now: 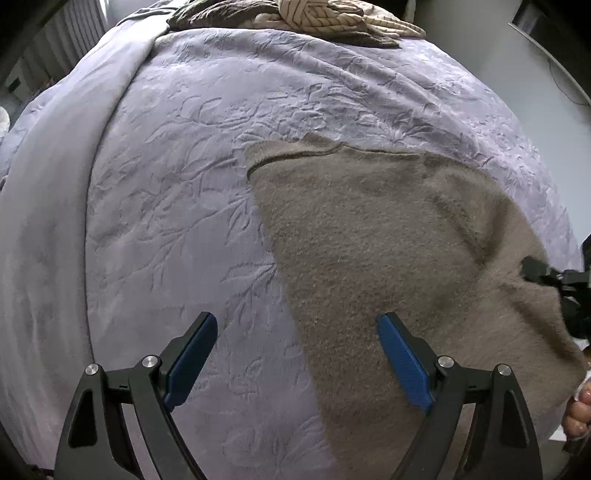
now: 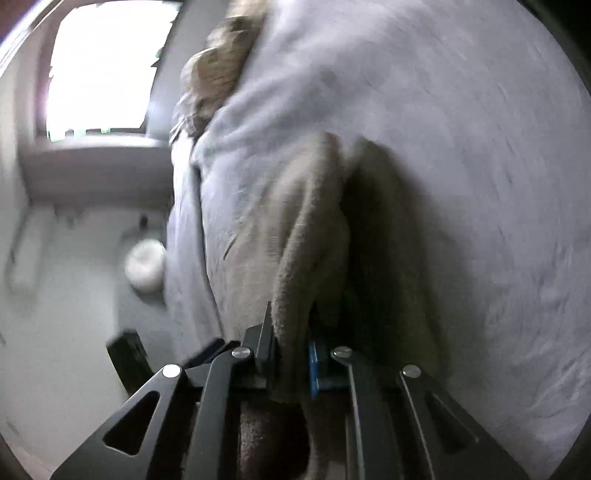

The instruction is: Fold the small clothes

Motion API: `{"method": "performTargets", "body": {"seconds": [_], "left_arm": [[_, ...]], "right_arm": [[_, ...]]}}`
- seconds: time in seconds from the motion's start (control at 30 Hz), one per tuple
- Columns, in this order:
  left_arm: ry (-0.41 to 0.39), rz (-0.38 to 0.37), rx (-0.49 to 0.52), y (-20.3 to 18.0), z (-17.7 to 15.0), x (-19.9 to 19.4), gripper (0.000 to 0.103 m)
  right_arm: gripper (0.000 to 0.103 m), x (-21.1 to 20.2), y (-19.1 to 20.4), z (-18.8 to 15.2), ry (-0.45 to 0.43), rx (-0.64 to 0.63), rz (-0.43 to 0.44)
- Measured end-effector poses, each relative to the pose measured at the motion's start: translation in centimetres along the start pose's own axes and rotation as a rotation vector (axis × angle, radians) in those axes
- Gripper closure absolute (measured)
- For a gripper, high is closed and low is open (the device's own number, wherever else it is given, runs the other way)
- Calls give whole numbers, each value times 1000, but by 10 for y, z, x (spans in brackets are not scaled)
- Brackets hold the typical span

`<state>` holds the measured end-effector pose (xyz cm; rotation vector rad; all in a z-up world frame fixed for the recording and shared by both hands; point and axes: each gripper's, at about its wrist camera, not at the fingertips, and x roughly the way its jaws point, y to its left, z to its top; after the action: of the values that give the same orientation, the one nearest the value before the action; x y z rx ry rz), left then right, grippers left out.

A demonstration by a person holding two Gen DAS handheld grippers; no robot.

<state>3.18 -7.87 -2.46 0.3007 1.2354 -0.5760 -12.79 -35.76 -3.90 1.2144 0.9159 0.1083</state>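
A fuzzy taupe garment (image 1: 369,240) lies spread on the lavender bedspread (image 1: 166,184). My left gripper (image 1: 297,332) is open and empty, hovering over the garment's near left edge. My right gripper (image 1: 543,275) shows at the right edge of the left wrist view, pinching the garment's right side and lifting it into a ridge. In the right wrist view my right gripper (image 2: 290,332) is shut on a fold of the same taupe garment (image 2: 306,221), which hangs up from the bed. That view is blurred.
A pile of other clothes (image 1: 295,16), brown and striped beige, sits at the far edge of the bed. A person's bare toes (image 1: 578,410) show at the right. Beyond the bed are a bright window (image 2: 99,66), pale floor and a round white object (image 2: 146,264).
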Motion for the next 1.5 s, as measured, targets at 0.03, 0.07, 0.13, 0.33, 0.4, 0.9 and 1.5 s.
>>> {"method": "performTargets", "body": {"seconds": [0.03, 0.07, 0.13, 0.33, 0.4, 0.9, 1.5], "left_arm": [[-2, 1, 6, -1, 0, 0, 13], [-3, 1, 10, -2, 1, 1, 13], [-3, -4, 23, -2, 0, 4, 13], [16, -39, 39, 0, -5, 8, 13], [29, -53, 48, 2, -6, 5, 13], [185, -160, 274, -20, -62, 11, 13], [123, -117, 199, 3, -76, -13, 5]], "right_arm": [[89, -3, 1, 0, -12, -6, -18], [89, -4, -3, -1, -16, 4, -35], [89, -4, -25, -8, -2, 50, -109], [84, -11, -42, -17, 5, 125, -134], [76, -25, -31, -22, 3, 86, -160], [94, -29, 8, -83, 128, -180, -424], [92, -63, 4, -94, -2, -50, -497]]}}
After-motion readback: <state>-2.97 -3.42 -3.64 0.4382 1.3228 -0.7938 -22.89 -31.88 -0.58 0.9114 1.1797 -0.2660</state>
